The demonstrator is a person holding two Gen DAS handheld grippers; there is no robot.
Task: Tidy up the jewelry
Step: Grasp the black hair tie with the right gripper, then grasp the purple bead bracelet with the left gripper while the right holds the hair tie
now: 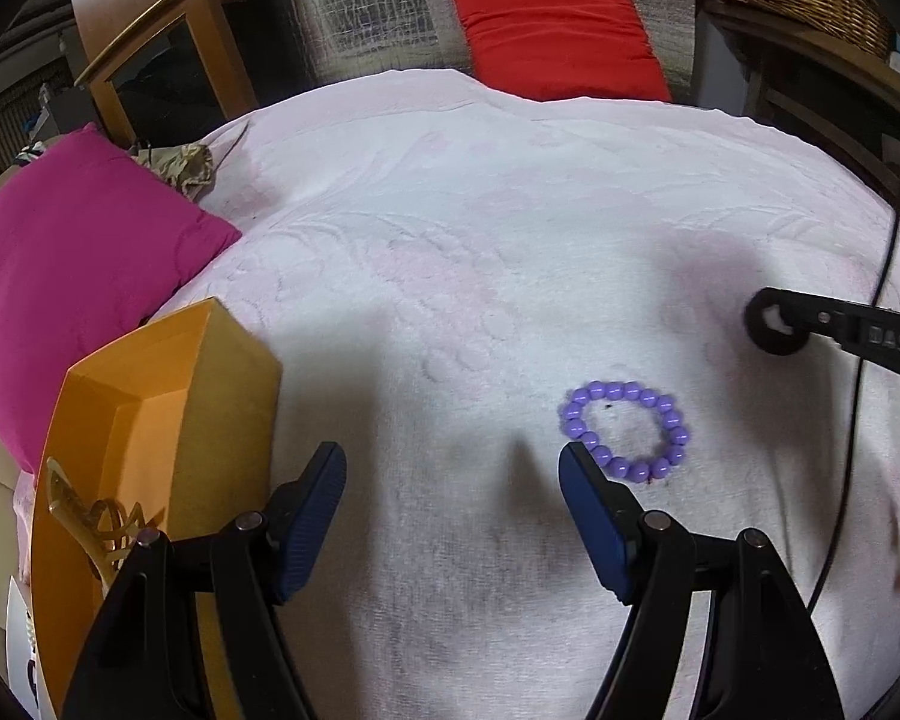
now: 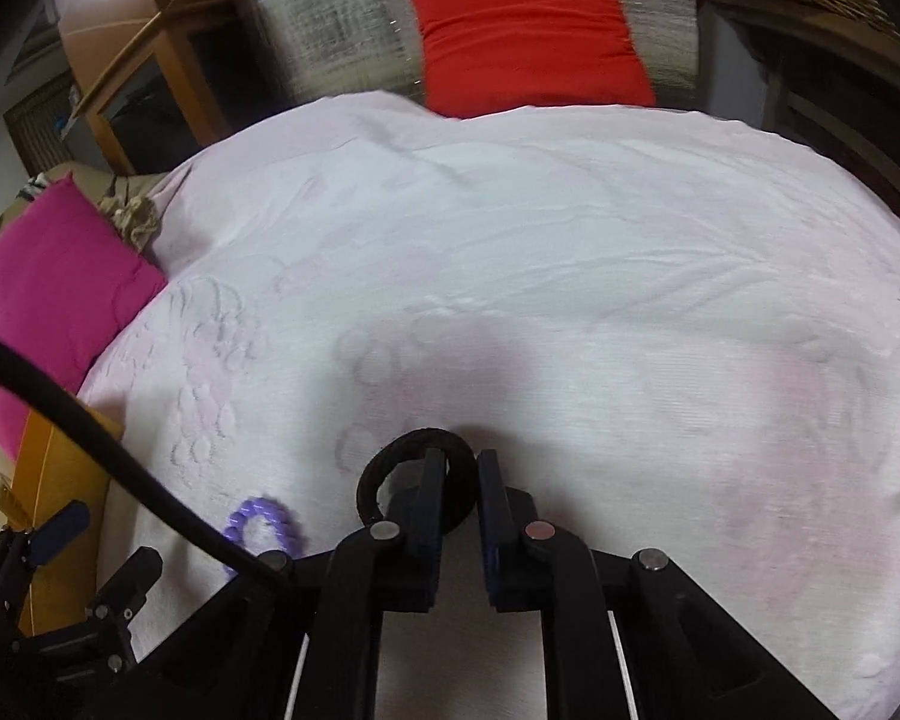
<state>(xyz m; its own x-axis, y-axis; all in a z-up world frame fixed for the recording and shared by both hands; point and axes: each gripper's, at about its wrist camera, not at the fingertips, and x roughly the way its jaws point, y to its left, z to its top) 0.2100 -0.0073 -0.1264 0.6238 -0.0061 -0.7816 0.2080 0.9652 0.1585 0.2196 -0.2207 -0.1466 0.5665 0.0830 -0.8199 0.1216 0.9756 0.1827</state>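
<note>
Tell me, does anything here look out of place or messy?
Mostly tidy. The purple bead bracelet lies loose on the white cover, outside the orange box. Small dark specks dot the cloth beside the beads. The right gripper grips a dark ring.

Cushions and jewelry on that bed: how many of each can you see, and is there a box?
Cushions: 2, magenta cushion and red cushion
Bracelets: 2, purple bead bracelet lying on the white cover, dark ring bracelet held by the right gripper
Boxes: 1, orange box
Total: 5
</note>
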